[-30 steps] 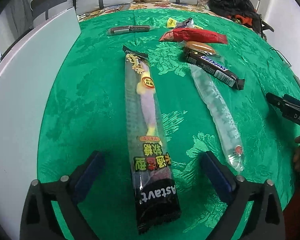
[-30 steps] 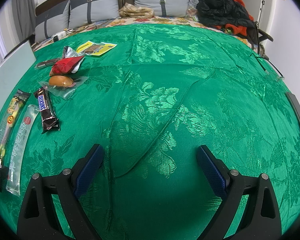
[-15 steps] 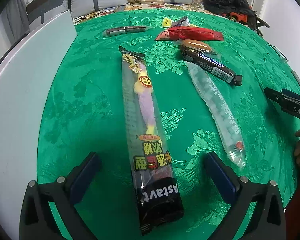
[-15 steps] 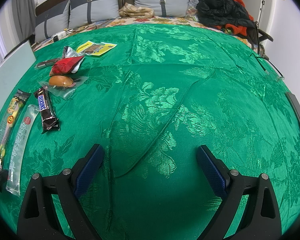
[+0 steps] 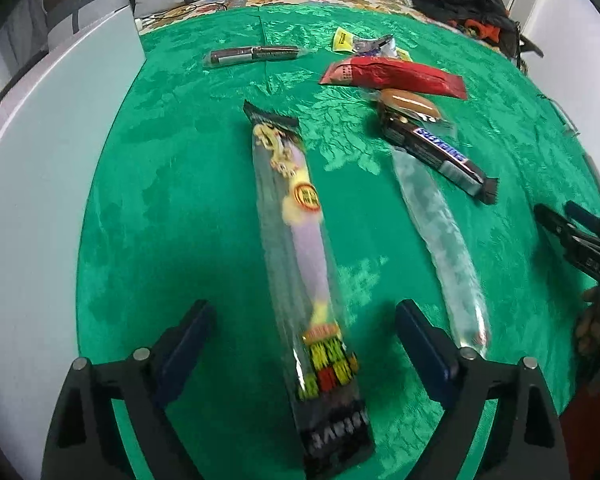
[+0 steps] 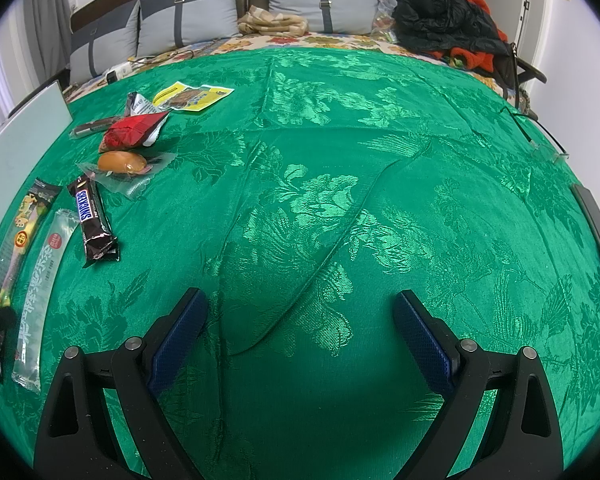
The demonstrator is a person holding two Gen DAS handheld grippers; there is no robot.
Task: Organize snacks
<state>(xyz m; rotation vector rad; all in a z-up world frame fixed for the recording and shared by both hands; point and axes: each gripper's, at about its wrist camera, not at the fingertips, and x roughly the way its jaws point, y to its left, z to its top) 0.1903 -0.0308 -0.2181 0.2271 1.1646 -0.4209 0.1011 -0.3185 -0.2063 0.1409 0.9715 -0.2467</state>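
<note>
A long candy packet (image 5: 300, 240) with black ends lies lengthwise on the green cloth. Its near end sits between the pads of my left gripper (image 5: 306, 344); the jaws are closing, and the pads stand clear of the packet on both sides. To its right lie a clear long packet (image 5: 440, 240), a Snickers bar (image 5: 436, 148), a wrapped sausage (image 5: 408, 102) and a red packet (image 5: 392, 74). My right gripper (image 6: 300, 320) stands open over bare cloth, with the Snickers bar (image 6: 94, 220) and the other snacks far to its left.
A dark stick packet (image 5: 256, 55) and a yellow packet (image 6: 192, 96) lie further back. A white board (image 5: 40, 200) borders the cloth on the left. Pillows (image 6: 300, 4) and dark clothes (image 6: 448, 24) sit behind. A long fold (image 6: 320, 260) crosses the cloth.
The left gripper's jaws widened a little, then narrowed. Its view slid slightly, so the snacks sit lower and look blurred. The right gripper has not moved.
</note>
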